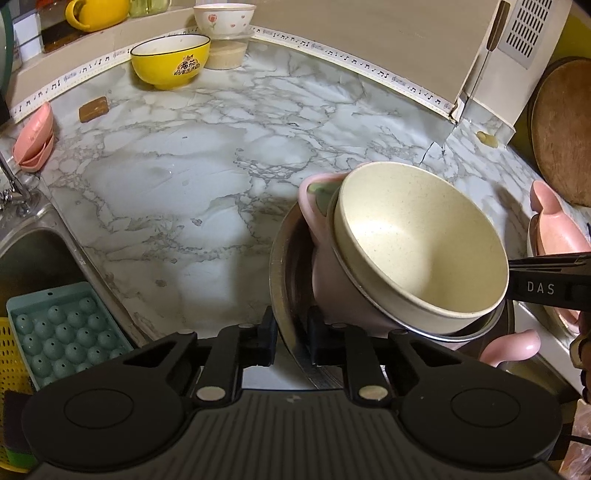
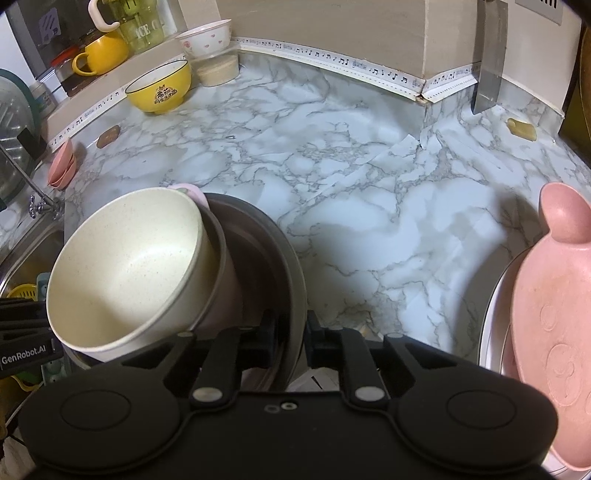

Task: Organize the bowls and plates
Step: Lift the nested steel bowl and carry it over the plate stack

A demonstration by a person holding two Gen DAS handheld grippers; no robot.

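Note:
Both grippers hold one tilted stack above the marble counter. My left gripper (image 1: pixel 290 341) is shut on the rim of a steel plate (image 1: pixel 282 266). My right gripper (image 2: pixel 291 338) is shut on the same steel plate's (image 2: pixel 291 266) opposite rim. On the plate rest a pink handled bowl (image 1: pixel 325 266), a steel bowl rim and a cream bowl (image 1: pixel 421 243) nested on top; the cream bowl also shows in the right wrist view (image 2: pixel 129 258). The stack leans to one side.
A yellow bowl (image 1: pixel 170 62), a white flowered bowl (image 1: pixel 223 18) on a lidded tub, and pink dishes (image 1: pixel 35 140) stand at the back left. A sink (image 1: pixel 33 258) with a teal tray (image 1: pixel 62 332) lies left. Pink plate (image 2: pixel 546 302) on a white plate sits right. A cleaver (image 2: pixel 489 62) hangs behind.

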